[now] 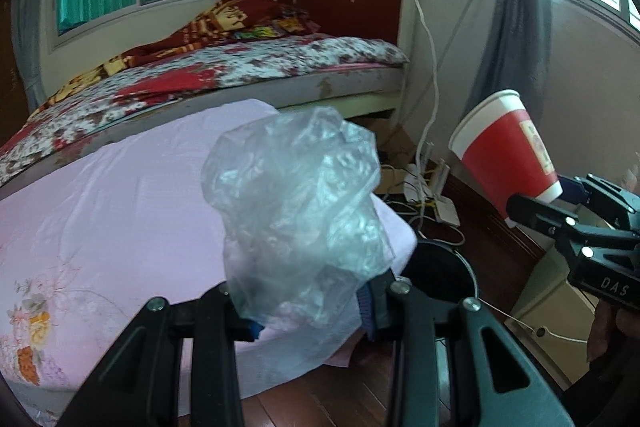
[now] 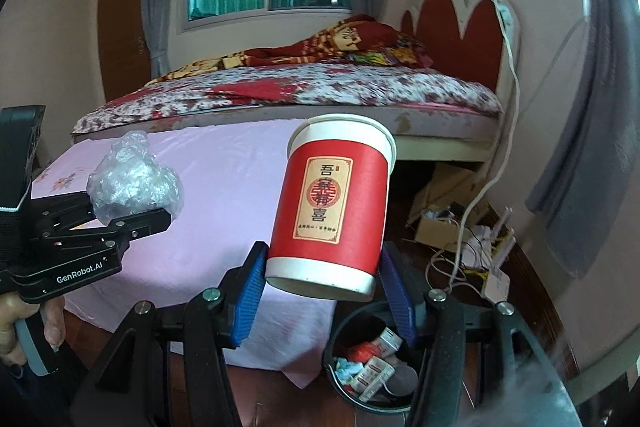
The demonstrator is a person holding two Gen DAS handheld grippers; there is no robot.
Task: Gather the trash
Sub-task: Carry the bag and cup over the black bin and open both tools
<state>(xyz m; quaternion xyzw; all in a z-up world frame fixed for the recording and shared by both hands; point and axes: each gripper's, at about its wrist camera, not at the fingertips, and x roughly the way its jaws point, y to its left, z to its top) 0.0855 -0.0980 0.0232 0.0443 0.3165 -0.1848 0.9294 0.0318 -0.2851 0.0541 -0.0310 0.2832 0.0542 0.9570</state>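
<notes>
**Both grippers loaded above the bin**

The right gripper [image 2: 322, 287] has its jaws clamped on the base of a red paper cup [image 2: 334, 203], held tilted above the black trash bin [image 2: 340, 383]. The bin holds small cartons, red scraps and blue crumpled bits. The left gripper [image 1: 310, 307] grips a crumpled clear plastic bag [image 1: 300, 211] over the pink-covered mattress [image 1: 120, 211], beside the bin.
</notes>
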